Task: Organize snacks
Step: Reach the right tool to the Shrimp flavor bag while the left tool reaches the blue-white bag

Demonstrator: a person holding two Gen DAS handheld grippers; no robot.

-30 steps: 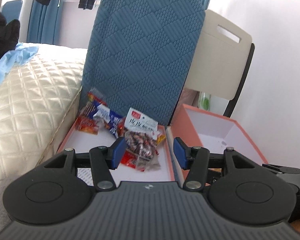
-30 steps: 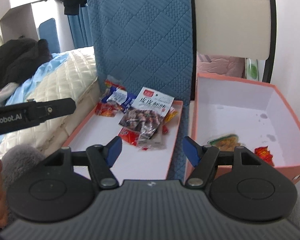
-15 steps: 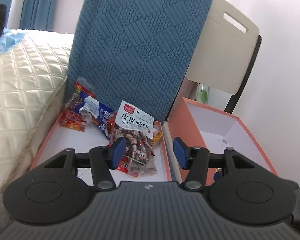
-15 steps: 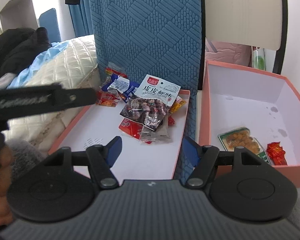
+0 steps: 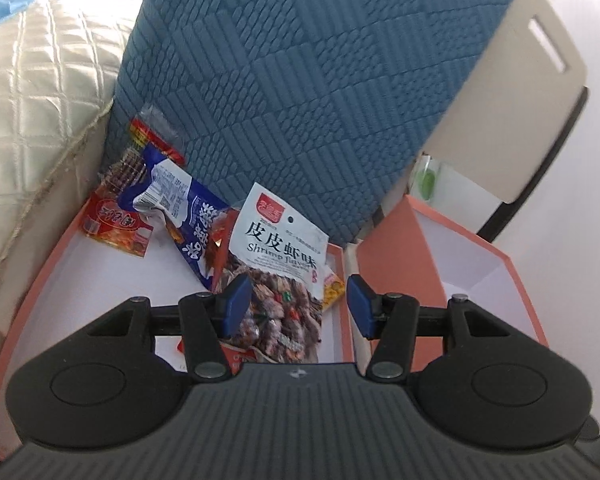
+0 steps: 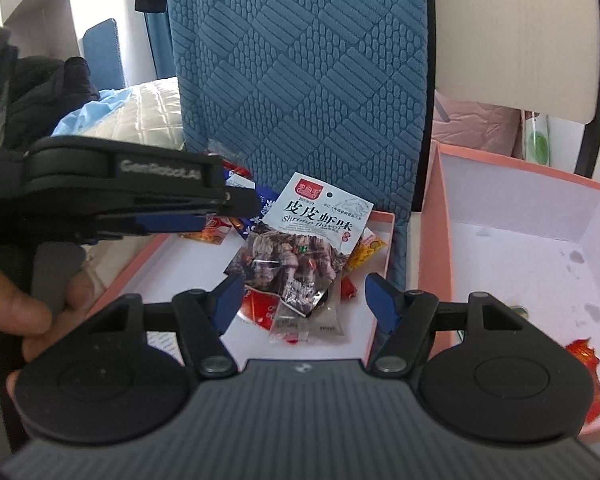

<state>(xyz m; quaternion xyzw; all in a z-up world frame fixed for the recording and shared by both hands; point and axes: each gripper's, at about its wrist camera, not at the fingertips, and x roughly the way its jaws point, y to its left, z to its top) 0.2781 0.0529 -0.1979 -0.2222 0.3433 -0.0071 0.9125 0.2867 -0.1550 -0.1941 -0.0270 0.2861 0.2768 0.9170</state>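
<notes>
You were in the approach step: neither gripper held anything yet. Your left gripper (image 5: 296,300) had its blue pads spread, empty, with the white shrimp-flavour snack packet with a clear window (image 5: 282,264) just ahead between the fingertips. Your right gripper (image 6: 300,300) was also spread and empty, the same packet just beyond it.

Next, I'd judge, you needed to lower 1 gripper onto that top packet, pinch it by an edge and carry it to the deeper box on the right.

The shallow salmon-pink cardboard tray with a white floor (image 5: 36,280), ahead and left, held the pile: the shrimp packet on top, a blue-and-white packet (image 5: 180,216), red sachets (image 5: 112,220) and a yellow one (image 6: 366,248). The deep salmon-pink box (image 6: 432,216) held a red sachet (image 6: 584,354) and a packet hidden by the right gripper.
</notes>
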